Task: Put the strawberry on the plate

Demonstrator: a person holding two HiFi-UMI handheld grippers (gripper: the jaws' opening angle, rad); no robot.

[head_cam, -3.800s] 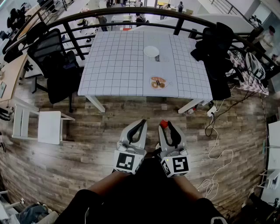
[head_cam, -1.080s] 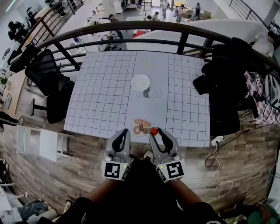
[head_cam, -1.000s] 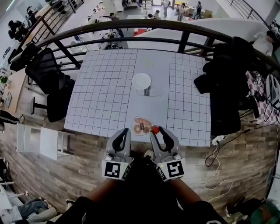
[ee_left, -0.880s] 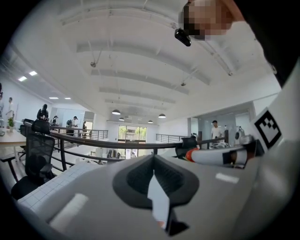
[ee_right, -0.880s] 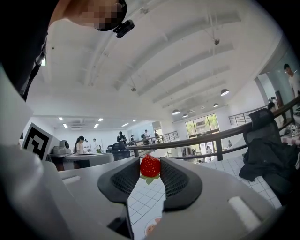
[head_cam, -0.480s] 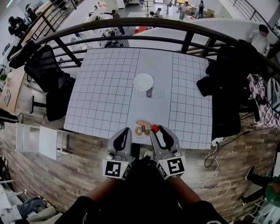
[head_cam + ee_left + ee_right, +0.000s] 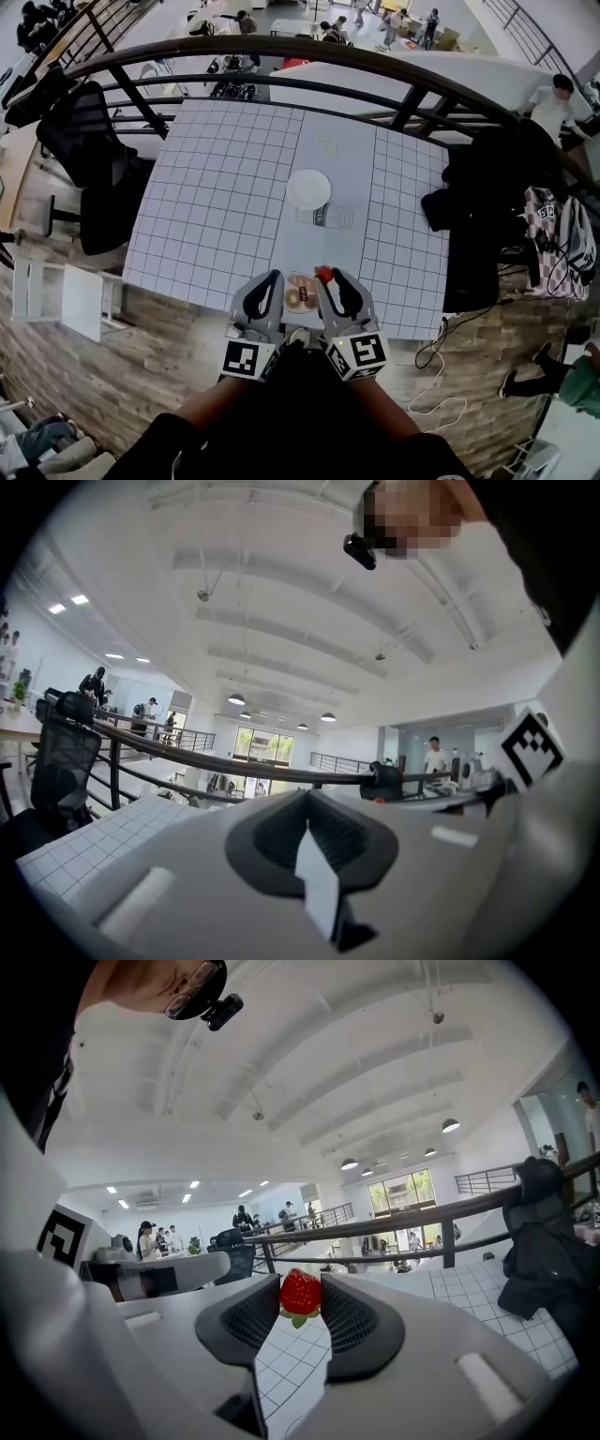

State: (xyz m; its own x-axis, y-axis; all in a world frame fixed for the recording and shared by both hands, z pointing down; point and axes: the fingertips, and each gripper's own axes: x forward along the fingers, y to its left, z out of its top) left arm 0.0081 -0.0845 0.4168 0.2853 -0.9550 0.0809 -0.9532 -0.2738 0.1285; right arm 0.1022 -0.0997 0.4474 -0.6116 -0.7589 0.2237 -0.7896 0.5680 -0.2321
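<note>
The strawberry (image 7: 300, 1291) sits pinched between the right gripper's (image 7: 325, 277) jaws at the surface's (image 7: 206, 206) near edge, plate (image 7: 308, 188) straight ahead, mid-surface; left gripper (image 7: 267, 281) jaws together, empty.

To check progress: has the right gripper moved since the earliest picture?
Yes. The right gripper moved forward: its strawberry was over the wooden floor, and now it is over the near edge of the table.

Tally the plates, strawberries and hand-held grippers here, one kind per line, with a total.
Plates: 1, the white plate
Strawberries: 1, the strawberry, gripped in the right hand-held gripper
Hand-held grippers: 2, that one and the left hand-held gripper, shut and empty
Total: 4
</note>
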